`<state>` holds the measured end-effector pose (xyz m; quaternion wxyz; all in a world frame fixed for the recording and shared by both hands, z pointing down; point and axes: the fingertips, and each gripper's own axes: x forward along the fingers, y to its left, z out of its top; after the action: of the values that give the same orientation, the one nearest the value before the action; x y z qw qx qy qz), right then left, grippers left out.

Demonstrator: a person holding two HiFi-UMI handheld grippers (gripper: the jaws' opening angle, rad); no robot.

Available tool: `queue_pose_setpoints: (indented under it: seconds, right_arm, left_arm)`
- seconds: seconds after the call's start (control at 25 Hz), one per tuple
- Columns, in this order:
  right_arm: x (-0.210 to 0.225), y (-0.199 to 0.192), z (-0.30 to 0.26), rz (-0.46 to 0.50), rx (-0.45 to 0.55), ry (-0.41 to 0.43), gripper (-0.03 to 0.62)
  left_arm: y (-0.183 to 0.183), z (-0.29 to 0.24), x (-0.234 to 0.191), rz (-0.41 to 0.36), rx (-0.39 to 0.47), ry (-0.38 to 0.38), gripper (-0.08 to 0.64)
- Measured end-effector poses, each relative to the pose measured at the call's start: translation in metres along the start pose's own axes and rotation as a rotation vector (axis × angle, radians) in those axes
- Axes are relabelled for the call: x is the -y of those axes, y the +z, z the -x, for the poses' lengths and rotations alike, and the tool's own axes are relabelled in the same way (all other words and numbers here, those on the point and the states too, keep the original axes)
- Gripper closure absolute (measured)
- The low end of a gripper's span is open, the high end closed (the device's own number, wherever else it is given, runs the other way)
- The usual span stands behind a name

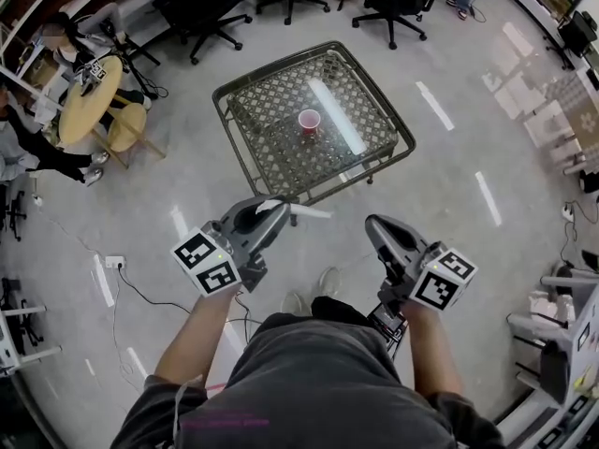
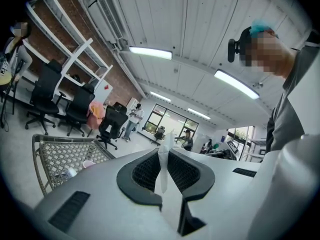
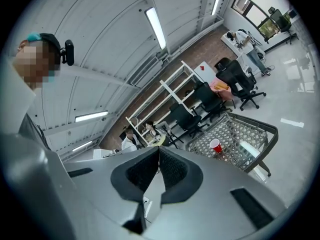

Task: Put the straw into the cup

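LEFT: left gripper (image 1: 278, 210) clamping white straw (image 1: 309, 212), straw end projecting toward right gripper (image 1: 376, 224) | RIGHT: jaws resting together, gripping nothing | CUP: red cup (image 1: 308, 121) standing upright on glass-topped lattice table (image 1: 271, 150), well apart from both grippers

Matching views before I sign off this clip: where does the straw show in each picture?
Head view: the straw sits just below centre, jutting right from the left gripper.
Left gripper view: the straw is at centre, upright, pinched between the jaws.
Right gripper view: not in it.
Shared landmark: the wire-frame table.
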<state>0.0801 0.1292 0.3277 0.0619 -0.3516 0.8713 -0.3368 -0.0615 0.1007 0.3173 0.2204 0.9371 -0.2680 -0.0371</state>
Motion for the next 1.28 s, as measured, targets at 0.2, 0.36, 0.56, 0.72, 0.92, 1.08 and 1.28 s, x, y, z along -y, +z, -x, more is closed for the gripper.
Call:
queue_pose_setpoints:
  seconds: [0.2,0.36,0.56,0.72,0.92,1.08,1.28]
  right_arm:
    - [0.025,0.013,0.003,-0.010,-0.010,0.019,0.578]
    - [0.043,0.019,0.008,-0.018,-0.015,0.025,0.578]
    - [0.061,0.026,0.015,-0.024,-0.013,0.032,0.578]
    - [0.071,0.032,0.019,-0.024,-0.007,0.038,0.578]
    - [0.077,0.036,0.021,-0.026,-0.004,0.044,0.578]
    - [0.081,0.039,0.020,-0.024,-0.001,0.043,0.578]
    - [0.084,0.039,0.024,-0.024,0.002,0.036,0.578]
  left_arm:
    - [-0.001,-0.028,-0.004,-0.001,-0.004,0.022,0.511]
    - [-0.005,-0.045,-0.004,-0.001,-0.008,0.035,0.511]
    - [-0.007,-0.063,-0.003,-0.005,-0.014,0.044,0.511]
    - [-0.007,-0.074,-0.001,-0.018,-0.012,0.050,0.511]
    - [-0.003,-0.080,0.001,-0.033,-0.013,0.055,0.509]
    - [-0.001,-0.082,-0.001,-0.038,-0.009,0.056,0.511]
    - [-0.004,-0.085,0.001,-0.035,-0.011,0.054,0.511]
